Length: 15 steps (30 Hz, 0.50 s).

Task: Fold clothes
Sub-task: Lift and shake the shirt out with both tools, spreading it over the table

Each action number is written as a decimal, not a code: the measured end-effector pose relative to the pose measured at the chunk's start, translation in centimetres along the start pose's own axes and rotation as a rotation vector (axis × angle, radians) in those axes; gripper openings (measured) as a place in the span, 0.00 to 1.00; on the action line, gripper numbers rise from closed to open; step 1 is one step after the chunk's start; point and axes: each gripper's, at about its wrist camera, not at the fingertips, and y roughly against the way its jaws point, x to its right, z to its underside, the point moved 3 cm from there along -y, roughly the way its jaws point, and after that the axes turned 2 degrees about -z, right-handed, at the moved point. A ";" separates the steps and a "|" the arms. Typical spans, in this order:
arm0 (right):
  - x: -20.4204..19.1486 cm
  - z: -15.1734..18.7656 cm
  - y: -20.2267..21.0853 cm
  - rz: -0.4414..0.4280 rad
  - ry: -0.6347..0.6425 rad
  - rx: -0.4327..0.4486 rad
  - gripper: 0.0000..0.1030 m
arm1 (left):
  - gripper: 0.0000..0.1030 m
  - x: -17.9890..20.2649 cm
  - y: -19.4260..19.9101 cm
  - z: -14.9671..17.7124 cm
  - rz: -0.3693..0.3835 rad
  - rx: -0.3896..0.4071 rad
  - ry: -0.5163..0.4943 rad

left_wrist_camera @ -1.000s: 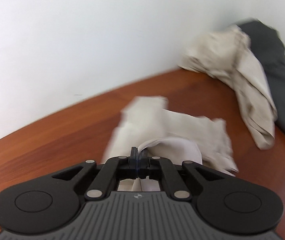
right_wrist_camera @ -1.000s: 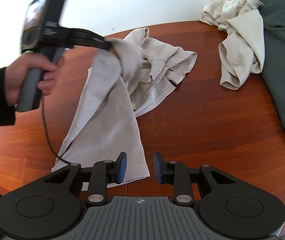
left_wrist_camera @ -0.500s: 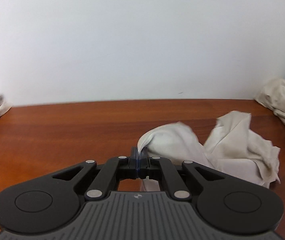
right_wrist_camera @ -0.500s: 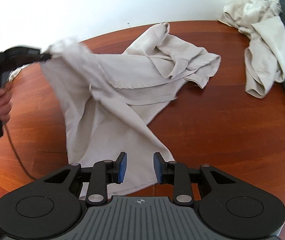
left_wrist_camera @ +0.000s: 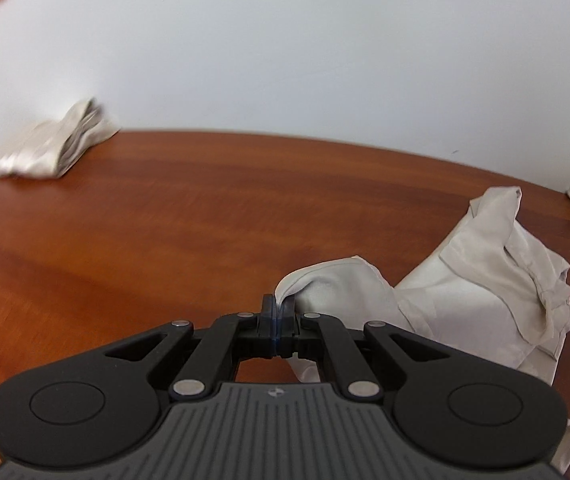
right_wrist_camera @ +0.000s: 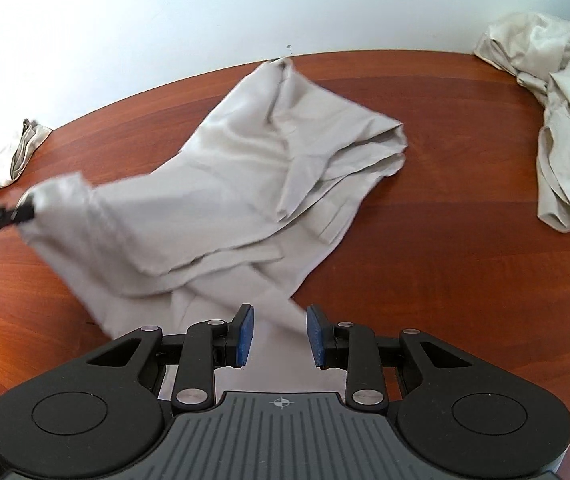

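A beige garment (right_wrist_camera: 269, 176) lies spread and creased across the brown wooden table (right_wrist_camera: 445, 240). My left gripper (left_wrist_camera: 279, 312) is shut on one corner of the beige garment (left_wrist_camera: 465, 280), lifted off the wood; in the right wrist view the left gripper (right_wrist_camera: 25, 210) shows at the far left edge, pulling that corner out sideways. My right gripper (right_wrist_camera: 279, 334) stands open just above the garment's near part, blue pads apart, with cloth seen below the gap but not pinched.
A folded beige piece (left_wrist_camera: 53, 144) lies at the table's far left by the white wall, also visible as the folded piece (right_wrist_camera: 21, 152). A crumpled beige garment (right_wrist_camera: 557, 120) lies at the far right. Bare wood (left_wrist_camera: 165, 240) stretches ahead of the left gripper.
My left gripper has carried the garment's corner far to the left, drawing the cloth out flatter. The right gripper has slid over the garment's near part and stays open.
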 end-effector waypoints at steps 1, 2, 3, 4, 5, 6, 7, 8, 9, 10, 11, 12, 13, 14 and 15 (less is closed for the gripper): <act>-0.1 -0.3 -0.2 -0.002 0.008 0.000 0.31 | 0.03 -0.9 0.4 0.5 -0.009 -0.010 0.008; -0.1 -0.6 -0.3 -0.005 0.016 0.001 0.31 | 0.03 -1.7 0.8 1.0 -0.017 -0.021 0.017; -0.2 -0.9 -0.5 -0.007 0.024 0.001 0.31 | 0.03 -2.6 1.4 1.7 -0.027 -0.026 0.024; -0.2 -1.3 -0.6 -0.009 0.032 0.001 0.31 | 0.03 -3.4 1.9 2.2 -0.039 -0.031 0.032; -0.2 -1.6 -0.8 -0.011 0.043 0.002 0.31 | 0.03 -4.2 2.4 2.7 -0.051 -0.035 0.040; -0.2 -2.0 -1.0 -0.014 0.053 0.002 0.31 | 0.03 -5.2 2.8 3.5 -0.063 -0.038 0.051; -0.2 -2.4 -1.2 -0.016 0.063 0.003 0.31 | 0.03 -6.0 3.3 4.0 -0.072 -0.044 0.064; 0.0 -2.8 -1.5 -0.019 0.073 0.002 0.31 | 0.03 -6.7 3.6 4.6 -0.080 -0.052 0.075; 0.1 -3.2 -1.9 -0.025 0.083 0.000 0.31 | 0.03 -7.4 4.0 5.2 -0.088 -0.060 0.087; 0.3 -3.7 -2.2 -0.033 0.092 -0.003 0.31 | 0.03 -8.2 4.4 5.8 -0.096 -0.067 0.098; 0.1 -4.1 -2.6 -0.039 0.103 -0.005 0.31 | 0.03 -8.7 4.8 6.3 -0.109 -0.070 0.108; -0.5 -4.4 -3.0 -0.047 0.116 -0.007 0.31 | 0.03 -9.3 5.1 6.7 -0.122 -0.072 0.117; -1.1 -4.7 -3.4 -0.056 0.130 -0.009 0.31 | 0.03 -9.9 5.5 7.2 -0.135 -0.074 0.127; -1.7 -4.9 -3.8 -0.066 0.145 -0.012 0.31 | 0.03 -10.5 6.0 7.7 -0.151 -0.079 0.141; -2.2 -5.2 -4.2 -0.076 0.159 -0.016 0.31 | 0.03 -11.1 6.5 8.2 -0.166 -0.085 0.156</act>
